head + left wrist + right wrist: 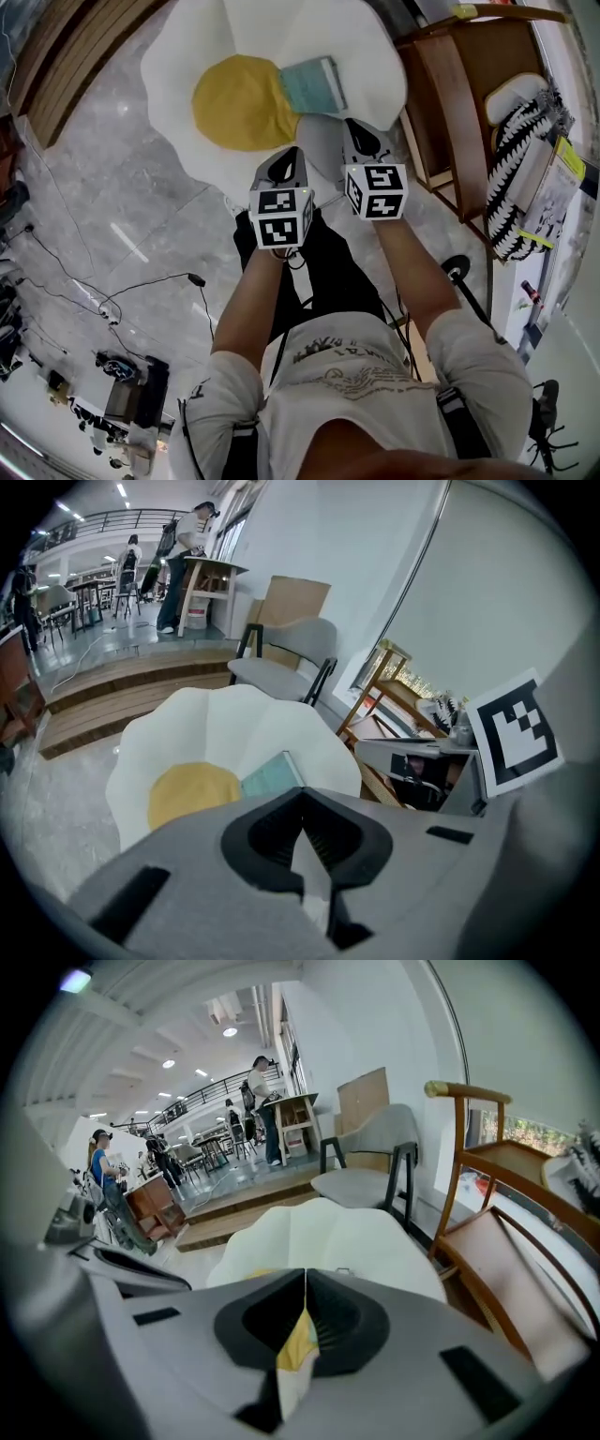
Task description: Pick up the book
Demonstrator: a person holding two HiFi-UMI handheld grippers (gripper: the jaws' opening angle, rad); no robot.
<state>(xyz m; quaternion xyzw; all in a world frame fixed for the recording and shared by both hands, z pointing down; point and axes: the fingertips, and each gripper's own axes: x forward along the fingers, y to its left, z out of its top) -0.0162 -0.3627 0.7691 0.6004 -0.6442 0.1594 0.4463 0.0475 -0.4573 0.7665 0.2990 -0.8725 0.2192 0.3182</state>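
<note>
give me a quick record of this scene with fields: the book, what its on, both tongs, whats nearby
book: teal book, lying flat, not yet picked up
support: fried-egg cushion on the floor; the book sits at the right edge of the yellow yolk in the head view
left tongs: shut, empty, clear of the book
right tongs: shut, empty, beside the left tongs
nearby: wooden chair to the right of the cushion

white printed t-shirt (375,375), black trousers (330,274)
</note>
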